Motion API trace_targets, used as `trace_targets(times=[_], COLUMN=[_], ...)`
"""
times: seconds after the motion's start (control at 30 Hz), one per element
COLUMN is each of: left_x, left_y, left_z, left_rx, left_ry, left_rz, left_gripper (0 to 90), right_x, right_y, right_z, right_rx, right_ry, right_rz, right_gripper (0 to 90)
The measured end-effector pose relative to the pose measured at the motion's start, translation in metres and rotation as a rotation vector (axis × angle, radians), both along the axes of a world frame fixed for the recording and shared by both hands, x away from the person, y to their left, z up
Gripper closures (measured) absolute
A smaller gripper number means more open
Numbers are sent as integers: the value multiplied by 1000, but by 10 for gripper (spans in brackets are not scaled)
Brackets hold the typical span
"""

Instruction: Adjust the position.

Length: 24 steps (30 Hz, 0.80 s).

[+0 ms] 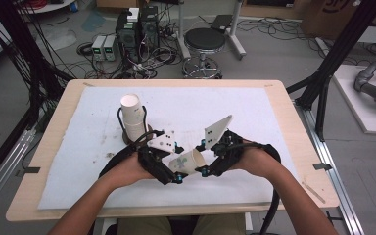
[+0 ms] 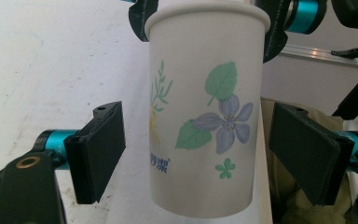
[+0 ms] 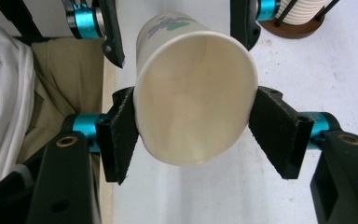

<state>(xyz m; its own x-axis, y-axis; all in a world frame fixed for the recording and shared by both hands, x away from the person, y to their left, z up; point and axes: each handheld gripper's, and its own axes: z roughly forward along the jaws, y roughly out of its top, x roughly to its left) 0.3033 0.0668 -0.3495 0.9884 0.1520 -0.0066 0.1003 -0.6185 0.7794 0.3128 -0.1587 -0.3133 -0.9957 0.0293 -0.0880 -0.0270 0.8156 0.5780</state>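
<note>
A white paper cup printed with a blue flower and green leaves hangs on its side above the front of the white mat. My right gripper is shut on it near the rim; in the right gripper view both pads press the cup, whose mouth faces that camera. My left gripper is open around the cup's bottom end. In the left gripper view its pads stand a little apart from the cup on both sides.
A stack of white cups stands in a wire holder on a brown base just behind my left hand. The table's front edge is close below both forearms. A stool and computers stand beyond the table.
</note>
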Motion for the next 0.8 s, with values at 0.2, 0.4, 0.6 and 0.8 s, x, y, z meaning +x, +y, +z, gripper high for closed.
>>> trace_targets(times=[0.2, 0.4, 0.6, 0.8], left_x=[1, 3, 3, 5], left_y=[-3, -7, -10, -12], left_z=[-2, -4, -5, -6], left_rx=[21, 39, 45, 55], left_ry=[6, 14, 26, 37], left_rz=[-10, -12, -20, -42], left_gripper=[207, 233, 272, 333], right_x=[0, -2, -3, -3], right_y=[6, 12, 15, 17], right_z=[3, 6, 4, 3], right_rx=[-44, -75, -97, -115], right_ry=[-17, -30, -33, -32], right_rz=[8, 23, 32, 31], right_gripper=[348, 348, 348, 348])
